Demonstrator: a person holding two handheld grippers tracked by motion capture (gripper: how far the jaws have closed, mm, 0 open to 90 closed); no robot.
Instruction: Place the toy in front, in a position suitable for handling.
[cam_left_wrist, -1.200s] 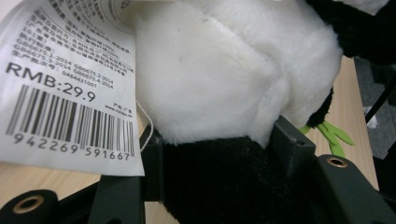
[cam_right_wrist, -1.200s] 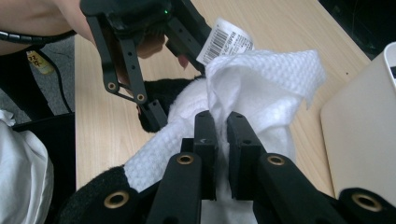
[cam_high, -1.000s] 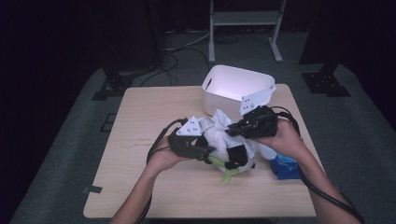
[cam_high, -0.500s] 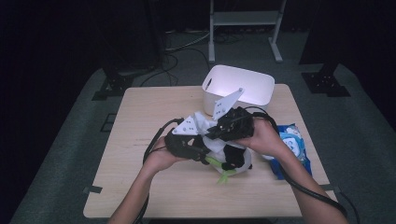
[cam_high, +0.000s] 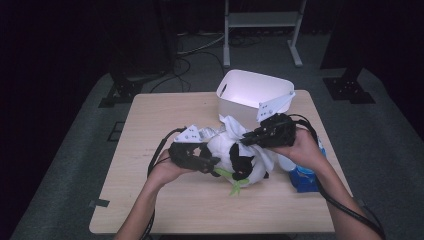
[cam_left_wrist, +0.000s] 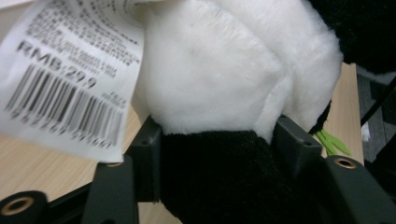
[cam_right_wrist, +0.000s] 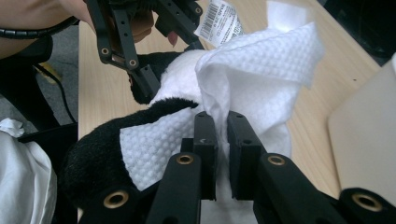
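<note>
At the centre of the high view a black-and-white plush toy (cam_high: 239, 159) is held just above the surface (cam_high: 150, 200), with the left gripper (cam_high: 212, 162) pinching a black limb of it; in the left gripper view that black part (cam_left_wrist: 219, 177) is seen squeezed between the two jaws, beside a barcode tag (cam_left_wrist: 70, 79).

The right gripper (cam_high: 249, 140) is now found at the upper right of the toy. Half a second earlier it was pressed further left over the toy's top, and a second earlier it was held to the right, near the blue wipe pack (cam_high: 302, 177) at the right edge of the surface. A white textured wipe (cam_right_wrist: 261, 79) is pinched between its nearly closed jaws and is draped over the toy's white body and black fur.

From this back-and-forth travel a wiping stroke over the toy is judged to be in progress, with the toy steadied by the left hand (cam_high: 167, 172). The white bin (cam_high: 250, 92) at the upper middle of the surface is left untouched, so cleaning is judged unfinished and any putting-away not yet begun.
</note>
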